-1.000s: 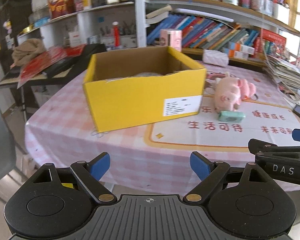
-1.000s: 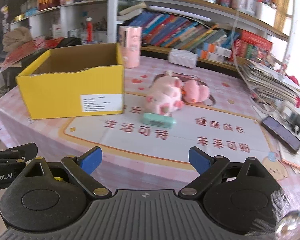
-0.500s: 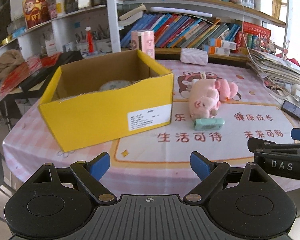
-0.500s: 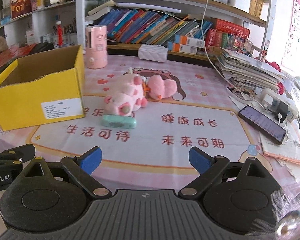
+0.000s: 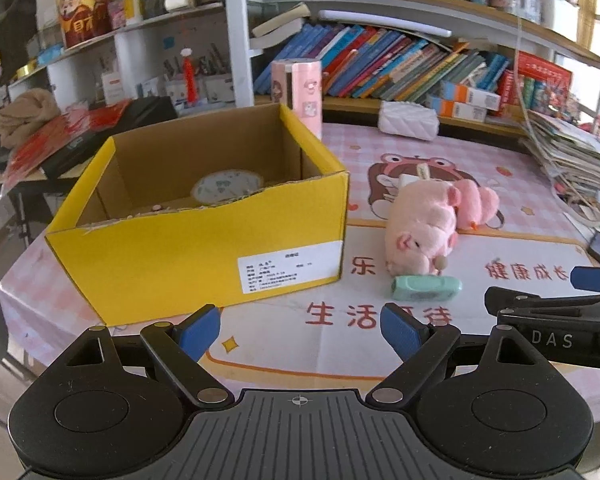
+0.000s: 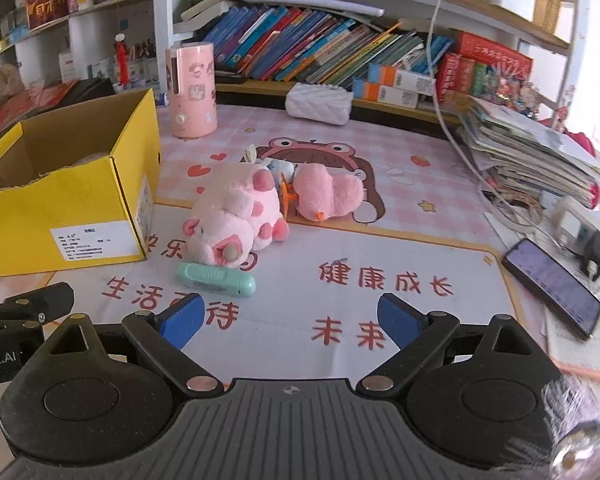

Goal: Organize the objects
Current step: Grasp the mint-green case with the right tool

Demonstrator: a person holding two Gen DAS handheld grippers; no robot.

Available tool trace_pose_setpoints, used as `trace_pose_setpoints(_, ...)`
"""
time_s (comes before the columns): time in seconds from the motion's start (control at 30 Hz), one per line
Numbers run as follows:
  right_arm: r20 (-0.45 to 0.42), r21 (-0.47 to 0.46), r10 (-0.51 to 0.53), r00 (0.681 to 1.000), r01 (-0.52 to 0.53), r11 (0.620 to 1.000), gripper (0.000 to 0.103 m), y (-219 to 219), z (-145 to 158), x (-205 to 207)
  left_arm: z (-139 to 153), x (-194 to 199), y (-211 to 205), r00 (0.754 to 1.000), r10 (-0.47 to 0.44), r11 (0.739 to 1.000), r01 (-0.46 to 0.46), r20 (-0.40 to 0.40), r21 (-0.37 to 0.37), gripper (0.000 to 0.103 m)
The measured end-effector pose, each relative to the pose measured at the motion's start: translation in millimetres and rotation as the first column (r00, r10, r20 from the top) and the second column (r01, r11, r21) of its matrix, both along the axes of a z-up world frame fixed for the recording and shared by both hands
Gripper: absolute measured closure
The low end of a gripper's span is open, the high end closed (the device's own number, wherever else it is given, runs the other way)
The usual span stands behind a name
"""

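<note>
Left gripper [image 5: 300, 326]: hovering released, grasping nothing, facing the yellow cardboard box [image 5: 204, 240].
Right gripper [image 6: 290, 320]: hovering released over the counter [image 6: 440, 240].
Mint case [image 6: 215, 279]: lying beside the pink pig plush [image 6: 236, 220].

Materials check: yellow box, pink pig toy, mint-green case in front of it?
Yellow box: corrugated cardboard, yellow outside, raw brown inside; torn, ragged top edge and a stuck-on white label.
Pink pig toy: soft plush fabric, fuzzy nap, matte.
Mint-green case: looks like smooth moulded plastic with a slight sheen and a ribbed section; could be silicone, hard to tell.
</note>
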State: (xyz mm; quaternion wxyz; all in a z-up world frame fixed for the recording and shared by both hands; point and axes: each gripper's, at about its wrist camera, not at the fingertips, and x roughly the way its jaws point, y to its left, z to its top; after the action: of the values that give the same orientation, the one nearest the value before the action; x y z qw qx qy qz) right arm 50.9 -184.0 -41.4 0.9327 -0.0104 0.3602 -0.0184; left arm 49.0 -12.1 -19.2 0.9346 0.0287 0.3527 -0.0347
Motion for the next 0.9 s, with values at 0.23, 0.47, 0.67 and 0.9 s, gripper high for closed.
trace_pose_setpoints(0.23, -0.049, 0.024, 0.053, 0.997, -0.051, 0.998, 0.011, 1, -12, 27, 1, 9, 3, 0.998, 0.064, 0.998, -0.064, 0.002, 0.007, 0.014)
trace_pose_setpoints(0.47, -0.076, 0.065, 0.087, 0.993, -0.082, 0.994, 0.012, 9, -24, 48, 2, 12, 14, 0.993, 0.114, 0.993, -0.114, 0.000, 0.025, 0.014)
trace_pose_setpoints(0.67, -0.100, 0.078, 0.095, 0.991, -0.087, 0.993, 0.012, 20, -34, 60, 4, 11, 24, 0.990, 0.141, 0.989, -0.141, 0.000, 0.046, 0.014)
trace_pose_setpoints(0.9, -0.096, 0.077, 0.055, 0.994, -0.048, 0.996, 0.012, 29, -43, 66, 2, 10, 33, 0.990, 0.140, 0.989, -0.139, -0.008, 0.054, 0.014)
